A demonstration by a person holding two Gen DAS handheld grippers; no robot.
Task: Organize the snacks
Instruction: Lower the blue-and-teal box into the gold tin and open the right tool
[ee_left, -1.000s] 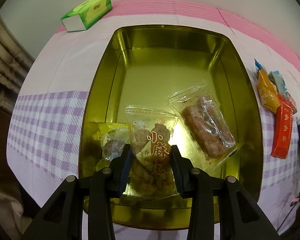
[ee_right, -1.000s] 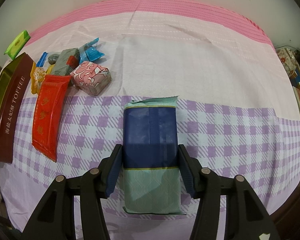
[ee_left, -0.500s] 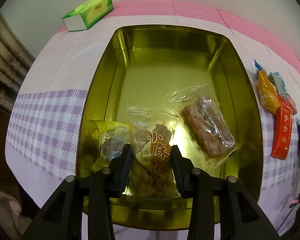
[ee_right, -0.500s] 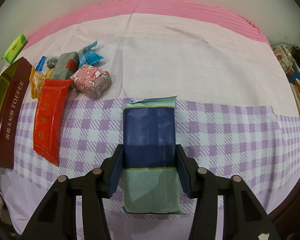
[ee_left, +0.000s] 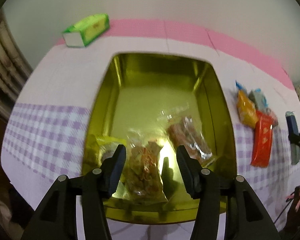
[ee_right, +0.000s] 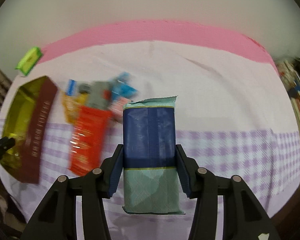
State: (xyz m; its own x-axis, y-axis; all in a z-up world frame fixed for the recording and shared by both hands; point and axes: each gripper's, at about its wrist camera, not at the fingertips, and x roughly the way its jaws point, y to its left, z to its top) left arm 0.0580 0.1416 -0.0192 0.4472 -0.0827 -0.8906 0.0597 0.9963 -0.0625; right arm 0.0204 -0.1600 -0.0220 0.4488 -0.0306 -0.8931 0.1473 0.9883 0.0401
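1. My left tool (ee_left: 151,156) is opening its jaws over the gold tin (ee_left: 226,124); the clear snack bag (ee_left: 144,168) lies on the tin floor between the pads, no longer pressed.
2. My right tool (ee_right: 149,166) is clenched on the blue-and-teal packet (ee_right: 150,138), held clear of the checked counter (ee_right: 240,150).
3. Step in hand, as I judge it: one snack dropped off, the next picked.
4. Next I would carry the packet leftward over the tin's dark red wall (ee_right: 39,132), past the red packet (ee_right: 88,138), and let go over bare floor.

Tin: far half clear, near half taken.
Bare floor of gold tin (ee_left: 150,102) left open; three snack packets (ee_left: 144,166) crowded at near wall.
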